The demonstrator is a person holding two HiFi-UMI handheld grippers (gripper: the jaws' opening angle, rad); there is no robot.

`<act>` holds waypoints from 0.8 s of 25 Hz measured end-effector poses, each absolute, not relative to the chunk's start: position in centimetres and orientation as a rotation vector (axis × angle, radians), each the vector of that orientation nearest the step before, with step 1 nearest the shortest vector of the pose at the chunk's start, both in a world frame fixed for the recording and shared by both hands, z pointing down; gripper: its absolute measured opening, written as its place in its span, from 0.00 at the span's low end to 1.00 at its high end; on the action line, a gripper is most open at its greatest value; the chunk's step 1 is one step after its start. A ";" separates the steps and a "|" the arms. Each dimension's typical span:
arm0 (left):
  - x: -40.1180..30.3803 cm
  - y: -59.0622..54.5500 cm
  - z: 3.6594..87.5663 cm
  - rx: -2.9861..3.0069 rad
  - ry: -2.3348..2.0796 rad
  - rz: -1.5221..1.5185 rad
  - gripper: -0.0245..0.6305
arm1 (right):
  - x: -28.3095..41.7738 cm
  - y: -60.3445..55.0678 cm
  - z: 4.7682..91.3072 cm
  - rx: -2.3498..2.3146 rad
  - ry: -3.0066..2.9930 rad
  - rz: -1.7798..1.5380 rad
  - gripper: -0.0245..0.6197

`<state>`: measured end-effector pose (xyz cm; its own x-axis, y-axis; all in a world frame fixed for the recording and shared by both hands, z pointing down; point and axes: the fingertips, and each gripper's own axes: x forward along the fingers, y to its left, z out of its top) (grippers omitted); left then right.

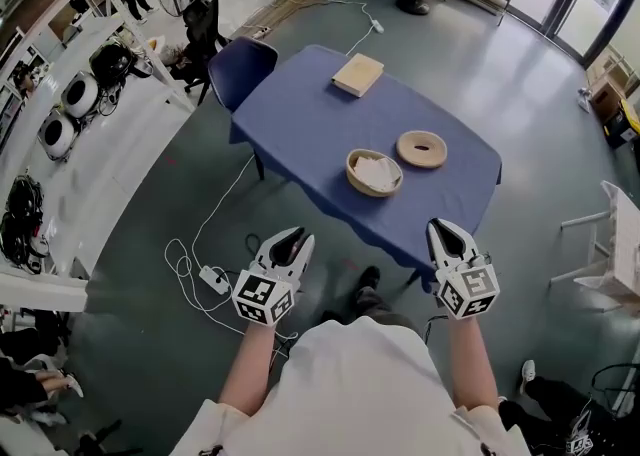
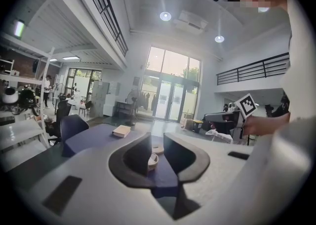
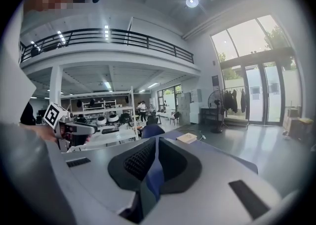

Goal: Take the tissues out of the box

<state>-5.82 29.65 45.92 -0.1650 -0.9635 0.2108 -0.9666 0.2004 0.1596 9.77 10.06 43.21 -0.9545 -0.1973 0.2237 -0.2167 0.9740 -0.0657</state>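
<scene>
- The tissues [image 1: 378, 173] lie as a white crumpled wad inside a round box [image 1: 352, 170] of light wood. The box stands open near the middle of the table [image 1: 300, 124], towards its near edge.
- A wooden ring [image 1: 421, 149] with a hole in its middle lies flat just beside the round box, on its far right, close to it but apart.
- A flat wooden box [image 1: 358, 75] rests well apart from both, at the far end of the blue-covered table.
- A dark blue chair [image 1: 240, 66] is drawn up at the table's far left corner.
- The left gripper [image 1: 293, 238] hangs in the air short of the table's near edge, over the floor. Its jaws stand apart with nothing between them. In its own view the round box shows far off through the gap.
- The right gripper [image 1: 440, 227] hangs level with it on the other side, also short of the table. Its jaws are together at the tips and hold nothing.
- A white power strip [image 1: 214, 279] with a looping cable lies on the grey floor [image 1: 150, 194], left of the left gripper.
</scene>
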 end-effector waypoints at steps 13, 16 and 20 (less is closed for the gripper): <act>-9.9 18.6 47.0 1.796 -2.220 0.067 0.16 | 4.2 -1.5 45.7 0.225 -2.887 0.198 0.10; -9.9 15.6 47.3 1.788 -2.220 0.080 0.16 | 3.8 -4.2 46.4 0.196 -2.881 0.219 0.10; -10.4 13.1 47.5 1.775 -2.218 0.093 0.16 | 3.3 -6.8 47.1 0.183 -2.868 0.240 0.10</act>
